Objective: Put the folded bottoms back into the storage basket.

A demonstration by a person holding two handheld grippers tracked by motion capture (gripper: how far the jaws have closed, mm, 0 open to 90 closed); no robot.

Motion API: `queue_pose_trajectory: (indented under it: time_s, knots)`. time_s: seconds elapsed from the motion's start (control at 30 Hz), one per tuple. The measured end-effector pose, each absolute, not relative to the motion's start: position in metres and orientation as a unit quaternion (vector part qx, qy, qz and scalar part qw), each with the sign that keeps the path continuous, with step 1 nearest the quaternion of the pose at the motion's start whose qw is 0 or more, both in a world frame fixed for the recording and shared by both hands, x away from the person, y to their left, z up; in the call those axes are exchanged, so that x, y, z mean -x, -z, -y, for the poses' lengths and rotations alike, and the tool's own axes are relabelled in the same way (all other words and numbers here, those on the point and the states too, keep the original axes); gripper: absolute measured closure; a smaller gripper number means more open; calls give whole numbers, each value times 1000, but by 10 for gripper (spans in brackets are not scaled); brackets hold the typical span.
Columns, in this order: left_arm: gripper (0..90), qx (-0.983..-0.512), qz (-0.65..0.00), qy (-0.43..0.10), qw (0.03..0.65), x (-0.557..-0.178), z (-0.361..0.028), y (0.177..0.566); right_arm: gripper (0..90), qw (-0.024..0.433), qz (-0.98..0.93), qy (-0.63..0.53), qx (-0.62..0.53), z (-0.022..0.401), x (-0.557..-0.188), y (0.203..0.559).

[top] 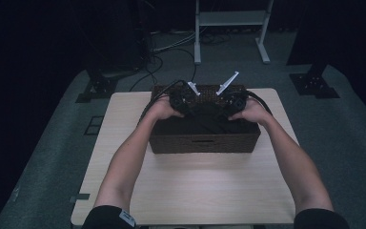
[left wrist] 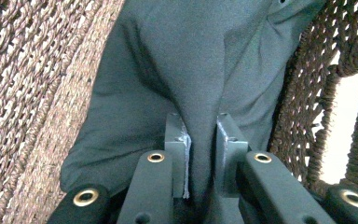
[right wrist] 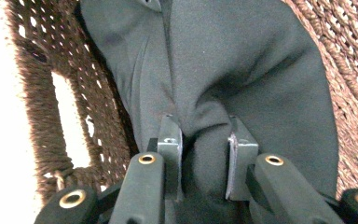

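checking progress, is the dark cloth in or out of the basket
In: the dark cloth lies inside the woven basket, pinched by both grippers.

Both forearms reach forward from the bottom of the high view, bare to the elbow, angled in toward each other. The left hand (top: 163, 109) wraps around the left gripper (top: 183, 101), the right hand (top: 251, 112) around the right gripper (top: 232, 101), the two held level with each other and close together. Both point downward. In the gripper views, each pair of jaws is clamped tight, a pinched fold of dark cloth (left wrist: 200, 84) between the pads.
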State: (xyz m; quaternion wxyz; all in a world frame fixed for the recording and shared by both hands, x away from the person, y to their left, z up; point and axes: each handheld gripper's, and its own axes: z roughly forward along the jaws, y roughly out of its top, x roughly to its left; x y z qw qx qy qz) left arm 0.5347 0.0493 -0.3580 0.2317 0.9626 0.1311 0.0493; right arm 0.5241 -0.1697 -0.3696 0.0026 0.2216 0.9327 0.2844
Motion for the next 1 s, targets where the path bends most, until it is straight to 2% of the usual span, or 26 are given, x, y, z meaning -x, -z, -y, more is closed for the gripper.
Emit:
queue_pose_trajectory:
  time_s: [0.37,0.47,0.6,1.0]
  knots:
    - [781,-964,-134,-51,222,-537,-48,363,689,4,-934,-275,-227,168,-526,375]
    - [708,-964,-143,-65,216,-538,-49,364,658,7,-934,-272,-230,170,-526,375]
    - [637,-961,-154,-68,220,-539,-54,364,539,10,-925,-286,-250,177,-528,370]
    - [532,-952,-175,-71,240,-537,-66,363,507,12,-922,-288,-259,185,-526,368]
